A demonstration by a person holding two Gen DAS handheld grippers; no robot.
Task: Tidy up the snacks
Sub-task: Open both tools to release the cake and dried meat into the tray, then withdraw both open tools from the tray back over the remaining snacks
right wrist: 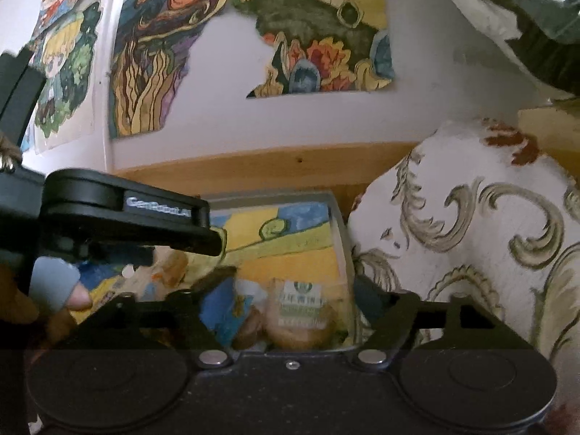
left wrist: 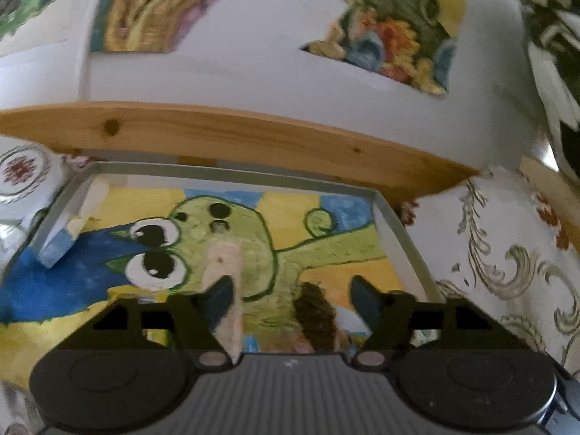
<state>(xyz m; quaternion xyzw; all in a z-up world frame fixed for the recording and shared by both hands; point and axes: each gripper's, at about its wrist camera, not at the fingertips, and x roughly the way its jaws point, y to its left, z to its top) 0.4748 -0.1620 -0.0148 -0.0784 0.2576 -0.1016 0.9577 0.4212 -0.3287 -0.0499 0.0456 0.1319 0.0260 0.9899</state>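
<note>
Two grippers, left and right, both spread wide and empty, above grey bin. Snack packets lie in bin at 6 o'clock. Wooden rail, wall paintings at 12.

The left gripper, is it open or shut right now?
Open. In the left wrist view the left gripper has its two fingers spread wide with nothing clamped between them; only the painted tray shows through the gap.

Snack packets inside the tray, cushion right, wooden rail behind.
</note>
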